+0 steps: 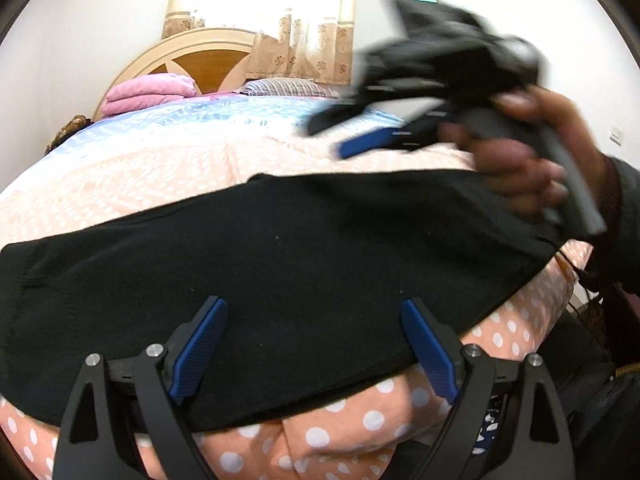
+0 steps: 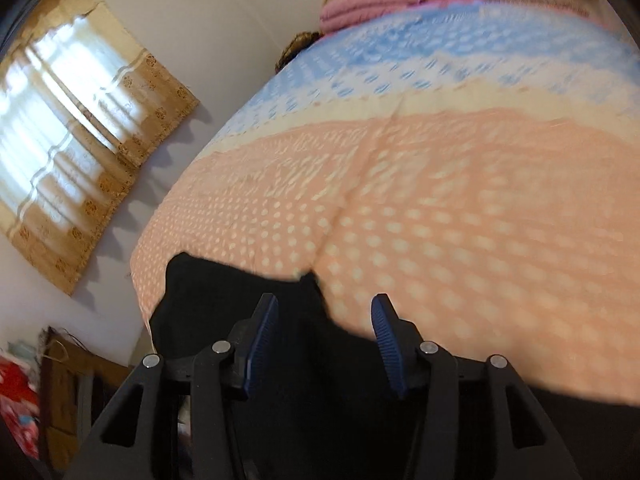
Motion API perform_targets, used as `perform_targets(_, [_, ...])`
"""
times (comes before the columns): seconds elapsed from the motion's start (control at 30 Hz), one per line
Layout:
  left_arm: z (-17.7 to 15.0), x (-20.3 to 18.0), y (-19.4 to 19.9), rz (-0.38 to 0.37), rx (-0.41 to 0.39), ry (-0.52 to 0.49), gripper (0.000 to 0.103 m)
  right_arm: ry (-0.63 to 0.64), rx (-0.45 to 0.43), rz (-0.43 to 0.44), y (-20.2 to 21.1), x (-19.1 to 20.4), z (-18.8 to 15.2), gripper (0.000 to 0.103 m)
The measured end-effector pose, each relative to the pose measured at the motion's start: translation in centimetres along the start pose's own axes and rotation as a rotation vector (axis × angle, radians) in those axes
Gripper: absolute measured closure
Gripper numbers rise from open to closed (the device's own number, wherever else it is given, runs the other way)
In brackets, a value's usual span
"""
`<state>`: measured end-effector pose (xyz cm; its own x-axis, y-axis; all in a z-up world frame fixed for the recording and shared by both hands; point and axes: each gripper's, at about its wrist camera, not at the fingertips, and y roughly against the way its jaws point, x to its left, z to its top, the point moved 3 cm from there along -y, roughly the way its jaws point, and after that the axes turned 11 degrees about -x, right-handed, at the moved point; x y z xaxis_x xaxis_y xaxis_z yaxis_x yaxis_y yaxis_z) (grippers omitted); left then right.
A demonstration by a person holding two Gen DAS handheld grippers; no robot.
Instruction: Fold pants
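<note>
Black pants (image 1: 280, 264) lie flat in a long band across the near part of a bed. My left gripper (image 1: 314, 308) is open above their near edge, holding nothing. My right gripper (image 1: 352, 136) shows blurred in the air over the pants' right end, held by a hand (image 1: 520, 168). In the right wrist view the right gripper (image 2: 324, 306) is open and empty, tilted, above one end of the pants (image 2: 240, 292).
The bedspread (image 1: 200, 160) is pink with white dots, blue toward the head. Pink folded bedding (image 1: 148, 92) and a striped pillow (image 1: 288, 88) lie by the wooden headboard (image 1: 192, 52). Curtained window (image 2: 68, 120) on the wall; clutter (image 2: 24, 400) beside the bed.
</note>
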<state>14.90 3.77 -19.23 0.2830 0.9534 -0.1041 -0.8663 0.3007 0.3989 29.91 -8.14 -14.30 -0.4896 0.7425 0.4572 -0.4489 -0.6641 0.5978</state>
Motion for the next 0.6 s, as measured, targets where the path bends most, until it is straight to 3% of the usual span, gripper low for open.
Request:
perform_targets(0.17, [0.5, -0.7, 0.6, 0.008, -0.028, -0.009, 0.004, 0.065, -0.011, -0.103, 7.1, -3.1, -4.3, 0.052])
perform_targets(0.3, [-0.5, -1.4, -0.3, 0.014, 0.022, -0.049, 0.004, 0.072, 0.028, -0.177, 8.2, -6.4, -8.0, 0.052])
perform_targets(0.47, [0.7, -2.0, -0.3, 0.042, 0.034, -0.056, 0.003, 0.041, -0.048, -0.12, 10.3, -7.0, -8.0, 0.052])
perform_targets(0.6, [3.0, -3.5, 0.3, 0.029, -0.008, -0.072, 0.003, 0.056, -0.135, -0.179, 14.1, -7.8, -7.3, 0.052])
